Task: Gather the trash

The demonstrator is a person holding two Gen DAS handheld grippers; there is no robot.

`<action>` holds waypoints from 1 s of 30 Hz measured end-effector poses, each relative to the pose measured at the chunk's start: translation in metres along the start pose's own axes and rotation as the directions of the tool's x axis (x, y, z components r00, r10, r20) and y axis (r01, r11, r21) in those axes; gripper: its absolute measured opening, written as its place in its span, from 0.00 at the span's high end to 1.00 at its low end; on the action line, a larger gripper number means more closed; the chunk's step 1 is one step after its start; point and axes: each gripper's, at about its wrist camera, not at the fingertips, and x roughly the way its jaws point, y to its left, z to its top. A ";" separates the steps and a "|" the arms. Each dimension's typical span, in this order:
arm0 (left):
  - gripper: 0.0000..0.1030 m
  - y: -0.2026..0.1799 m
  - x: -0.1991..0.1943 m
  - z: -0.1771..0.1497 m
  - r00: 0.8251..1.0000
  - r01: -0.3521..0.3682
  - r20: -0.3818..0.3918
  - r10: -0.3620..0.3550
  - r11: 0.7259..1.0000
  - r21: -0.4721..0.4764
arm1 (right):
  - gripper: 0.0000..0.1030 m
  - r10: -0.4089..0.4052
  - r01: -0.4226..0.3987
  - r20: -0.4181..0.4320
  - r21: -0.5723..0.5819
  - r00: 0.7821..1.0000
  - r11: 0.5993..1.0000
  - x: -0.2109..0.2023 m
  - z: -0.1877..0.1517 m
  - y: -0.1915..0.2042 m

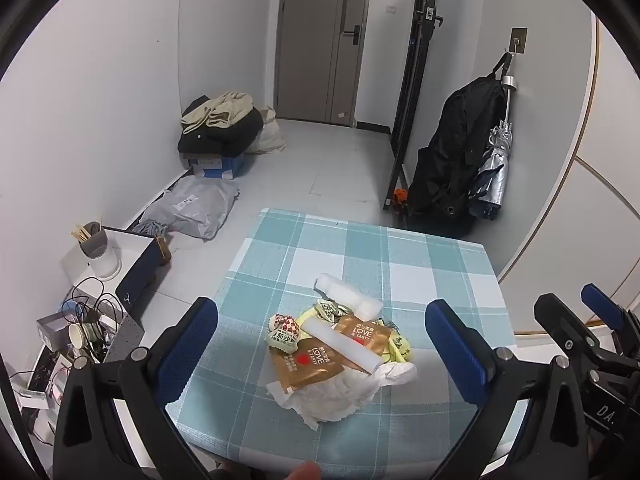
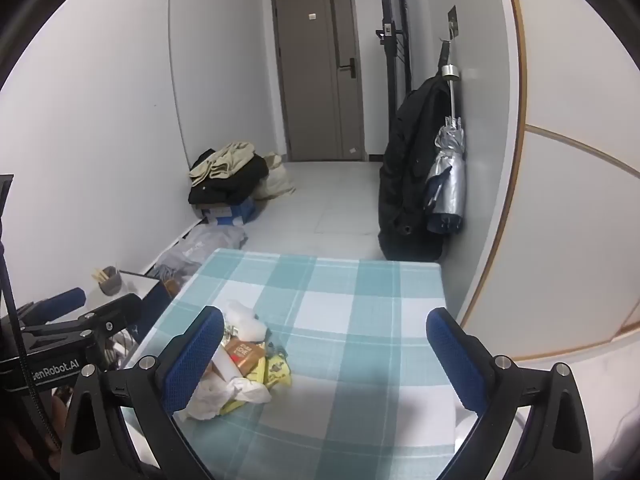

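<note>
Left tongs (image 1: 322,344) wide open, tilted down; right tongs (image 2: 325,346) likewise.

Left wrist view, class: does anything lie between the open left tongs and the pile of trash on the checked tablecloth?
Nothing visible does. The left tongs are open above the trash pile, with only bare checked tablecloth around it. No bin for the trash shows in either view.

Two brown snack wrappers in the trash pile on the checked tablecloth (image 1: 360,248) carry print. The wrapper nearer the far edge (image 1: 362,334) reads "LOVE & TASTY". The nearer wrapper (image 1: 310,364) reads "LOVE & TASTY" too, turned sideways. The left gripper's black body (image 2: 52,368) shows "enRobot.AI", its first letter probably cut off. The right gripper's body (image 1: 606,412) shows "DA.".
</note>
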 end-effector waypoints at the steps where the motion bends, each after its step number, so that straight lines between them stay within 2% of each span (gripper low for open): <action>1: 0.01 0.000 0.000 0.000 1.000 0.004 0.000 -0.004 1.000 -0.002 | 0.01 0.001 -0.001 -0.001 0.002 1.000 1.000 0.000 0.000 0.000; 17: 0.01 0.003 0.001 -0.001 0.999 0.037 -0.014 -0.038 0.999 -0.019 | 0.01 -0.003 0.003 -0.008 0.005 1.000 1.000 0.002 0.002 0.001; 30: 0.01 0.003 0.000 -0.001 0.999 0.035 -0.014 -0.036 0.999 -0.020 | 0.01 -0.012 0.012 -0.005 0.011 1.000 1.000 0.002 0.003 0.002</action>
